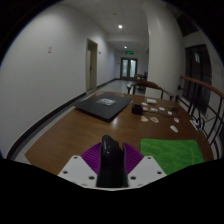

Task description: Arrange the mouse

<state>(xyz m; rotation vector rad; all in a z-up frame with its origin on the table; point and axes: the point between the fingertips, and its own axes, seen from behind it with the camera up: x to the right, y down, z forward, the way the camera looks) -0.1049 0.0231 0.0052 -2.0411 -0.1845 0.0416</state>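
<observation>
A black mouse [109, 158] stands on its edge between my two fingers, held up above the wooden table [75, 130]. My gripper [110, 160] is shut on it, with the purple pads [93, 156] pressing on both its sides. A dark rectangular mat [108, 102] lies flat on the table well beyond the fingers, about mid-table.
A green cloth [172, 150] lies on the table just right of the fingers. Several small white cards [152, 108] and a dark small object [136, 110] lie farther off at the right. Chairs and a railing [195, 95] stand at the right; a corridor with doors lies beyond.
</observation>
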